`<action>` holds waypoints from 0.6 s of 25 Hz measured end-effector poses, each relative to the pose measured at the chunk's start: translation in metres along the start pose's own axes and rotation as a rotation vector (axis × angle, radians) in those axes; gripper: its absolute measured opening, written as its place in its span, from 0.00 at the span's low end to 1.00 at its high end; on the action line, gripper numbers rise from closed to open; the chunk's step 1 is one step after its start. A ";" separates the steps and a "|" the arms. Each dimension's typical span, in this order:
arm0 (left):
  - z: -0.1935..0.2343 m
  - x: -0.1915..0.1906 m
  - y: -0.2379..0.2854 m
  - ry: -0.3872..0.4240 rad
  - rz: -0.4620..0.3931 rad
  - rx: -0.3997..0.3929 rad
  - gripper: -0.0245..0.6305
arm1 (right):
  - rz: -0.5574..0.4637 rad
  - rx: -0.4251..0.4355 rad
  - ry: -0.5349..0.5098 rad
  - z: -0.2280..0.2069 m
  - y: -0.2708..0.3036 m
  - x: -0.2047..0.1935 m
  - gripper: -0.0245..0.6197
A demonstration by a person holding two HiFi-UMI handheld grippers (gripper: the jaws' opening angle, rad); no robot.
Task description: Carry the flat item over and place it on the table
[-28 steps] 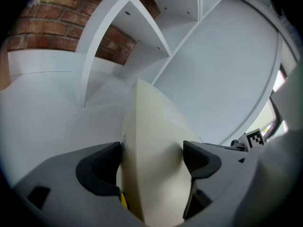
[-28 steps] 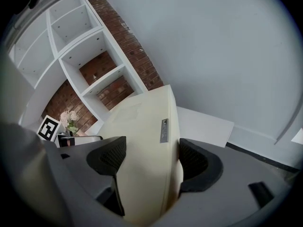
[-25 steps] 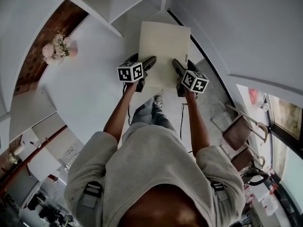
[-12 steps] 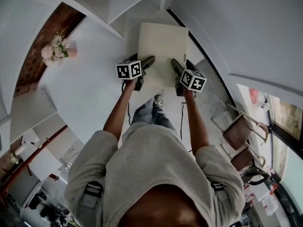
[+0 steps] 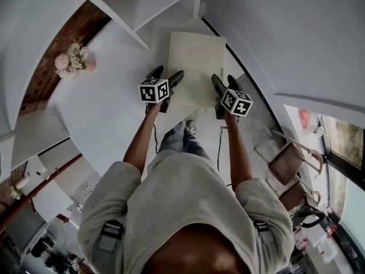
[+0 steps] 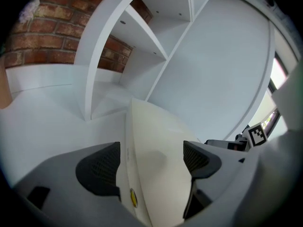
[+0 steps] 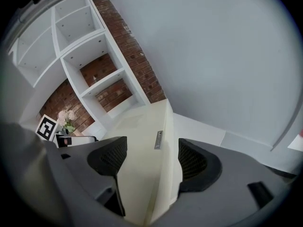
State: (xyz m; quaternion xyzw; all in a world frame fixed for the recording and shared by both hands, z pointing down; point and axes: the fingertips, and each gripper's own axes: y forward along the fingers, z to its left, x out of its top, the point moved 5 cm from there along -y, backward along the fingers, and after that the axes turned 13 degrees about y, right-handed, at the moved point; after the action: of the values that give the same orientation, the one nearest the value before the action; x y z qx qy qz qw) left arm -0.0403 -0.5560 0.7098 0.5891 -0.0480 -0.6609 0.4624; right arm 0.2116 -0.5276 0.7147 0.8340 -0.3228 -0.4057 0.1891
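A flat cream box [image 5: 195, 64] is held level in front of the person, one side edge in each gripper. My left gripper [image 5: 167, 74] is shut on its left edge, and the box fills the gap between the jaws [image 6: 151, 160]. A small yellow sticker sits on that edge. My right gripper [image 5: 222, 81] is shut on the right edge, where a small label [image 7: 158, 140] shows between the jaws. The box hangs by the right end of a white table [image 5: 102, 107]. Whether it touches the table I cannot tell.
A pink vase of flowers [image 5: 73, 61] stands at the table's far left. White shelves [image 5: 142, 4] and a brick wall [image 6: 42, 32] rise behind it. A white wall [image 7: 227, 70] closes the right side. Chairs [image 5: 291, 164] stand on the grey floor at lower right.
Both grippers and the box have shifted slightly back toward the person. The grip on both edges is unchanged.
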 end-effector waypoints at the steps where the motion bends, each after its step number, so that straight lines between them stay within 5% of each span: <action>1: 0.000 0.002 -0.006 0.014 -0.011 0.009 0.67 | -0.013 0.003 -0.008 0.002 -0.006 0.002 0.58; 9: -0.026 0.008 -0.045 0.094 -0.073 -0.001 0.64 | -0.091 -0.012 -0.159 0.032 -0.044 0.006 0.24; 15: -0.049 0.006 -0.072 0.110 -0.129 0.006 0.40 | -0.108 0.018 -0.214 0.056 -0.066 -0.002 0.13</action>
State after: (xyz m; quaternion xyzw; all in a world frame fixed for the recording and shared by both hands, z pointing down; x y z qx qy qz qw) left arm -0.0391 -0.4953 0.6472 0.6278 0.0135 -0.6559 0.4188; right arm 0.1911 -0.4814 0.6444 0.8036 -0.2995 -0.4992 0.1238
